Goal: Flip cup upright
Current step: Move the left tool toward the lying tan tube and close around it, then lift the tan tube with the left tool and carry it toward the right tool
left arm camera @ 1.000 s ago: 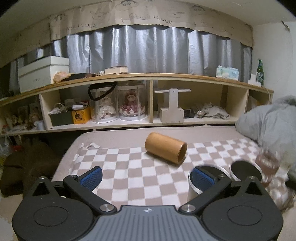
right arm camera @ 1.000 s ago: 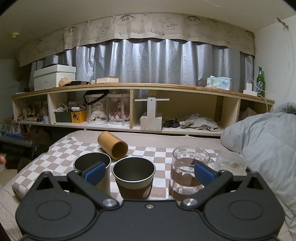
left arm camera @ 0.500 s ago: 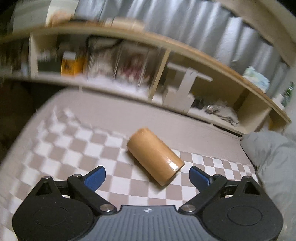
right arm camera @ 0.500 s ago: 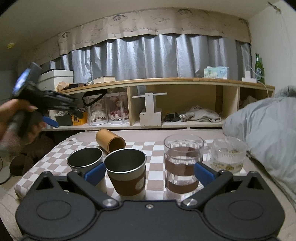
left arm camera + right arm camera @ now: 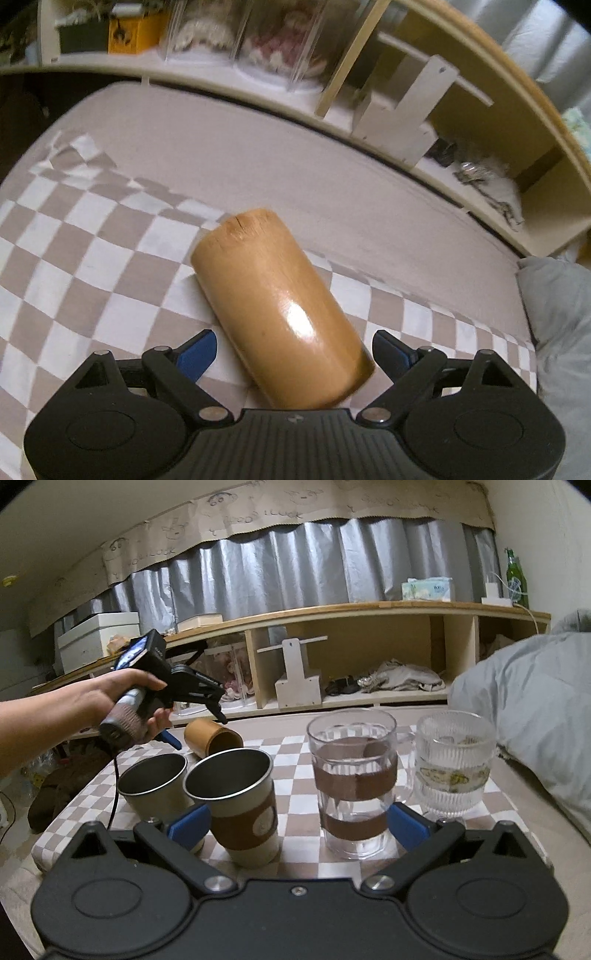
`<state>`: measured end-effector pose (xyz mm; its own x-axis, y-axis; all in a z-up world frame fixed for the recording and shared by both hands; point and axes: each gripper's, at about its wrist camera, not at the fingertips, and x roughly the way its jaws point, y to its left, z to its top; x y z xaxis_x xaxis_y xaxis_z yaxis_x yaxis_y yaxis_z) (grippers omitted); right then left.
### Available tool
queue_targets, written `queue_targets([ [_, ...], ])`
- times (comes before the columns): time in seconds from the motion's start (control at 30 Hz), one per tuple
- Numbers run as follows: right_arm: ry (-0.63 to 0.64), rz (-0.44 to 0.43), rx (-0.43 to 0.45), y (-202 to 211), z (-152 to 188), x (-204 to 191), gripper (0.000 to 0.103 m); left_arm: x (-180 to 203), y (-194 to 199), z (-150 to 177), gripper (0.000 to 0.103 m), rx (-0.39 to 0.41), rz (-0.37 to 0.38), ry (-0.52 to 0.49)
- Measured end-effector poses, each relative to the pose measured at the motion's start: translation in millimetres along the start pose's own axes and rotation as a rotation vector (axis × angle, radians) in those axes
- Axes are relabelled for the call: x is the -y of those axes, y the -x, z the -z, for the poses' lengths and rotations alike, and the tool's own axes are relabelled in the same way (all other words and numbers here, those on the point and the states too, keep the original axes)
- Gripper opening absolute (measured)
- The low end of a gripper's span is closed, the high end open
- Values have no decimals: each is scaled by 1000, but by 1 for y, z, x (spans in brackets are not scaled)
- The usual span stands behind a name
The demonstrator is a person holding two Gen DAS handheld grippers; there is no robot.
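Here, the checked cloth (image 5: 110,280) covers my table (image 5: 258,155), and nearly everything sits on it. On the near part stand four upright vessels in a row: two steel cups (image 5: 236,794) and (image 5: 155,782), a banded glass (image 5: 352,779) and a ribbed glass mug (image 5: 454,764). I judge they are already sorted, so my right tongs (image 5: 297,825) simply wait in front of them, fingers spread wide and gripping nothing.

The wooden cup (image 5: 277,314) is the one lying on its side, farther back on the cloth, near the left end of the row. Its long axis runs diagonally in my left wrist view: the closed base points away to the upper left, toward the shelf (image 5: 424,122), and the open mouth points toward me, down and right.

My left tongs (image 5: 293,350) are lowered over the mouth end, blue fingers (image 5: 194,354) spread on either side of the body, not touching it. I judge this straddle is set to clamp across its width.
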<state>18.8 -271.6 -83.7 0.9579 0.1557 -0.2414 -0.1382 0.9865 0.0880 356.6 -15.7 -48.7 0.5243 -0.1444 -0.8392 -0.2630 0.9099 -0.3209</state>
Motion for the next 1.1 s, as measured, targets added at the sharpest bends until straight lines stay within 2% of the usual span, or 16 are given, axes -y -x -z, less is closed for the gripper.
queue_targets([
  [0.13, -18, 8, -15, -5, 2, 6, 103, 3, -19, -7, 93, -45, 7, 24],
  [0.33, -36, 21, -36, -11, 4, 12, 103, 4, -17, -3, 88, -29, 26, -31],
  [0.5, -50, 31, -44, -13, 4, 16, 103, -12, -9, 3, 82, -28, 78, -25],
  [0.73, -37, 53, -45, -13, 5, 13, 103, -38, 12, 16, 76, -32, 76, -111],
  [1.1, -16, 89, -42, -10, 4, 7, 103, -93, 50, 53, 73, -45, 37, -262],
])
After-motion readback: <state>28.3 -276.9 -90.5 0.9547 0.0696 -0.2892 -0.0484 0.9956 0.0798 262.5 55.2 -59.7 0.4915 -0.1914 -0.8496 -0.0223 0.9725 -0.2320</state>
